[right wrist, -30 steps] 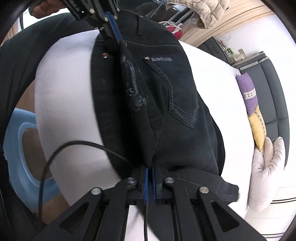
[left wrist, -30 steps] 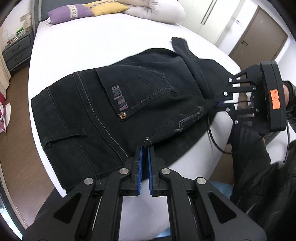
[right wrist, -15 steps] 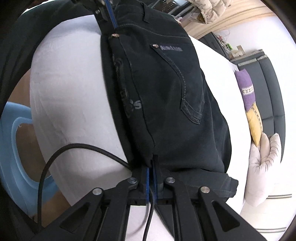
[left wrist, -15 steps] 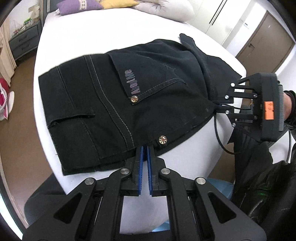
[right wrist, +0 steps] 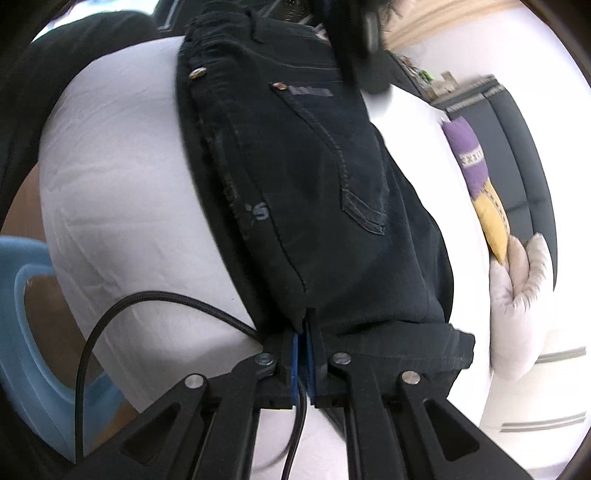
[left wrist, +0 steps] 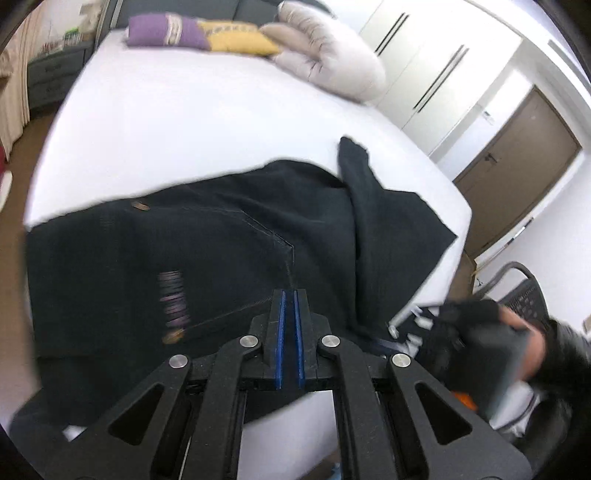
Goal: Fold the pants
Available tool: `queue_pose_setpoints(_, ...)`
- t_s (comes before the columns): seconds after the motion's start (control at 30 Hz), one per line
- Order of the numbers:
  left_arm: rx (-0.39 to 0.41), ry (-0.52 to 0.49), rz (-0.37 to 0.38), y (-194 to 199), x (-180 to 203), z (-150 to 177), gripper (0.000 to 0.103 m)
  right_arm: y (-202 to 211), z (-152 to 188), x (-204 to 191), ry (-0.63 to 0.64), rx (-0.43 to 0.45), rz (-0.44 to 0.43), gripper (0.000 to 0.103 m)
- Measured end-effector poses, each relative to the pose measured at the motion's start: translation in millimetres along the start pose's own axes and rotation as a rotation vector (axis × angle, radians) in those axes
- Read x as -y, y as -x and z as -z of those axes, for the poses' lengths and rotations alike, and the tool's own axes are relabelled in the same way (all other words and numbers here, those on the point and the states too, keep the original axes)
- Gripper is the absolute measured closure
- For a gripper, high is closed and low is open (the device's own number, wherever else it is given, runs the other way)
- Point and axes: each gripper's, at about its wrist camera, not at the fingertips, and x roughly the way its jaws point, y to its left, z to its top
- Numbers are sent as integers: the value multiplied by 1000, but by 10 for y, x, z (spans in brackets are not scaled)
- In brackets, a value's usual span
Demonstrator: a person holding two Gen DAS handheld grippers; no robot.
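Observation:
Black jeans [left wrist: 221, 251] lie folded lengthwise on a white bed [left wrist: 177, 122], back pocket and a purple label up. My left gripper [left wrist: 288, 295] is shut with nothing between its blue pads, hovering over the pocket area; the view is blurred by motion. My right gripper [right wrist: 303, 332] is shut on the jeans' folded crotch edge [right wrist: 295, 310] at the bed's near side. In the right wrist view the jeans [right wrist: 314, 184] stretch away toward the waistband. The right gripper shows blurred in the left wrist view [left wrist: 406, 328].
Purple [left wrist: 162, 31] and yellow [left wrist: 236, 38] cushions and a pale duvet [left wrist: 332, 62] lie at the bed's head. A blue plastic stool [right wrist: 33, 332] stands beside the bed. A black cable [right wrist: 110, 325] loops by my right gripper. A brown door [left wrist: 517, 166] is at the right.
My left gripper has let go of the jeans' waistband edge and moved up over the pocket area. The right gripper keeps its hold on the crotch edge.

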Motion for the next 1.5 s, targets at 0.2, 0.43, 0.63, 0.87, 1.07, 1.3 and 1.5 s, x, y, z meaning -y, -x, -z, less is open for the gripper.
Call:
queue_pose_setpoints(0.2,-130,85,-4,-682,-132,111,100,81,107,88,-128,31,10,85)
queue_pose_setpoints(0.43,-133,109,5,-740,-155,105,99,500,795,1170,-683,183,-292,34)
queue_pose_setpoints(0.63,-134,112,21,-809,-199,167,99,31,1915,2663,-1432,380,-561,34)
queue_pose_setpoints(0.87,-142,105,18,-794,-210,198,99,-1050,2566,3258,-1875,394,-648,47)
queue_pose_setpoints(1.07,-152,115,23,-833,-236,178,99,-1604,2686,3410,-2012,334,-622,47)
queue_pose_setpoints(1.3,-156,123,32,-845,-265,176,99,-2064,2830,3407,-2135,304,-676,48)
queue_pose_setpoints(1.5,-163,123,30,-844,-277,178,99,-2208,2880,3501,-2181,354,-660,68)
